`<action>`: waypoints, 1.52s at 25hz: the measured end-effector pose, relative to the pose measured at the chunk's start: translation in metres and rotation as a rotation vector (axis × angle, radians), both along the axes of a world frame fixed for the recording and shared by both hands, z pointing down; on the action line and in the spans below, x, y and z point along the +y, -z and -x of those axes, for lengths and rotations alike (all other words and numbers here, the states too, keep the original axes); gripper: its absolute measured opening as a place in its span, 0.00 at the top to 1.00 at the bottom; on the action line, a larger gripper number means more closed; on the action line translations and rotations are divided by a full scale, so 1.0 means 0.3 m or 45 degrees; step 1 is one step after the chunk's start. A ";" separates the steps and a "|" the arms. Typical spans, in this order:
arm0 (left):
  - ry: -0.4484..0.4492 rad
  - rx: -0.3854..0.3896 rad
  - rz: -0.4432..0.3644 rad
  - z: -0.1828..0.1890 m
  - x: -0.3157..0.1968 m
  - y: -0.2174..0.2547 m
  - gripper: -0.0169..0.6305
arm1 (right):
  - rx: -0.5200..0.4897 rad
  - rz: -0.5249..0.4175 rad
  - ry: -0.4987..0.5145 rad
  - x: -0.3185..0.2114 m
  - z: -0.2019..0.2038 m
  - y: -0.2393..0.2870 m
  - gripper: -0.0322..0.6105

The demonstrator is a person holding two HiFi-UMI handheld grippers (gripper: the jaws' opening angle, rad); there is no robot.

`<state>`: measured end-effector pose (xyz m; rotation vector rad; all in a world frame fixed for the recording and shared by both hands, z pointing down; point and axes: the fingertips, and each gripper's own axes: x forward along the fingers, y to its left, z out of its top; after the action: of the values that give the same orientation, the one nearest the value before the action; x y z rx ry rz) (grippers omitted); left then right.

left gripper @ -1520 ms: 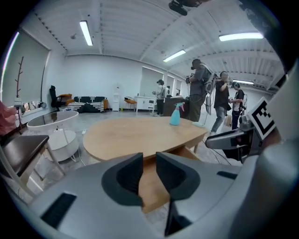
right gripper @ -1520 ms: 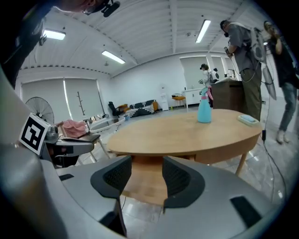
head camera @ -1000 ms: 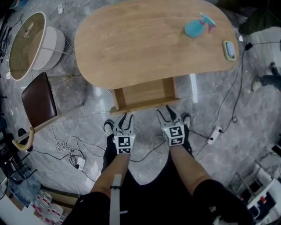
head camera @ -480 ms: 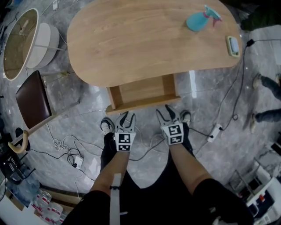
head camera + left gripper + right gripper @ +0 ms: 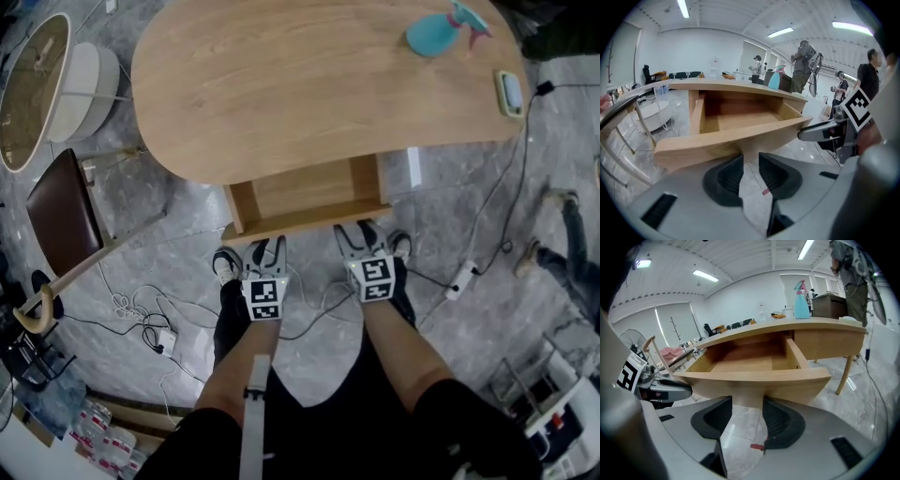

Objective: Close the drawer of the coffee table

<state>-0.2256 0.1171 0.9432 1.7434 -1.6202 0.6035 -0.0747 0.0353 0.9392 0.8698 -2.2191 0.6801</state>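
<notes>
While the pale wooden drawer is standing pulled out beneath the oval wooden coffee table, the left gripper and right gripper are hovering before its front, jaws partly apart, empty.

Coffee table carries spray bottle, small flat object

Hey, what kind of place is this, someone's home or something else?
Likely a lab or open office, not a home: ceiling strip lights, cables and a power strip on the stone floor, people standing beyond the coffee table.
</notes>
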 end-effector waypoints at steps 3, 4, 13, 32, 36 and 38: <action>0.023 0.025 -0.008 -0.002 -0.009 0.009 0.82 | -0.023 -0.022 -0.046 -0.024 0.001 0.005 0.63; 0.030 0.033 -0.019 -0.004 -0.016 0.018 0.82 | -0.032 -0.033 -0.060 -0.037 0.002 0.014 0.63; 0.117 0.055 -0.127 0.060 -0.176 0.075 0.82 | -0.082 -0.135 -0.037 -0.197 0.082 0.072 0.63; 0.099 0.025 -0.231 0.184 -0.389 0.108 0.82 | -0.127 -0.232 0.006 -0.401 0.197 0.093 0.66; 0.106 0.023 -0.258 0.206 -0.432 0.113 0.82 | -0.127 -0.257 0.023 -0.444 0.208 0.084 0.66; 0.110 0.023 -0.268 0.213 -0.453 0.119 0.82 | -0.132 -0.262 0.019 -0.464 0.207 0.081 0.66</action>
<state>-0.2895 -0.0189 0.9076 1.8104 -1.7900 0.3865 -0.1367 -0.1038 0.9148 0.9359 -2.4180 0.5052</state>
